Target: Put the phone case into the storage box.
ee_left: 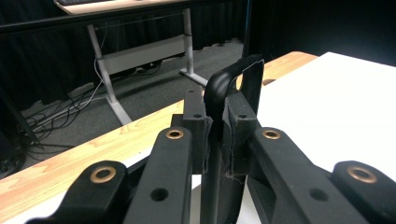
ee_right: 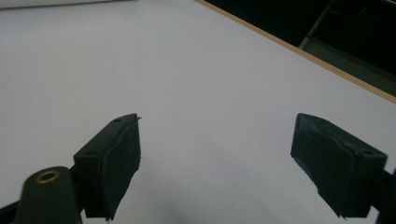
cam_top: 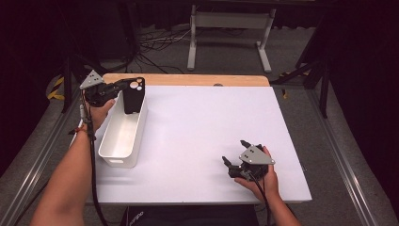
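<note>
The left gripper is clamping a black phone case, its jaws pressing tight on one edge of it, and is holding it upright above the far end of a white rectangular bin that is sitting along the left side of the white table top. In the high view the case is showing its camera cut-out near the top, with pale circles visible through it, and its lower edge is hanging at or just inside the bin's far rim; whether it is touching the bin I cannot tell. In the left gripper view the case is standing edge-on between the two black jaws, its rounded corner rising above them, with the wooden table edge and a white-legged desk frame on the grey floor lying beyond. The person's left hand is gripping the tool from below, a cable trailing down along the forearm. The right gripper is resting low near the front right of the table in the person's right hand, well apart from the bin. Its jaws are standing wide apart with nothing between them, and in the right gripper view they are framing only bare white surface
</note>
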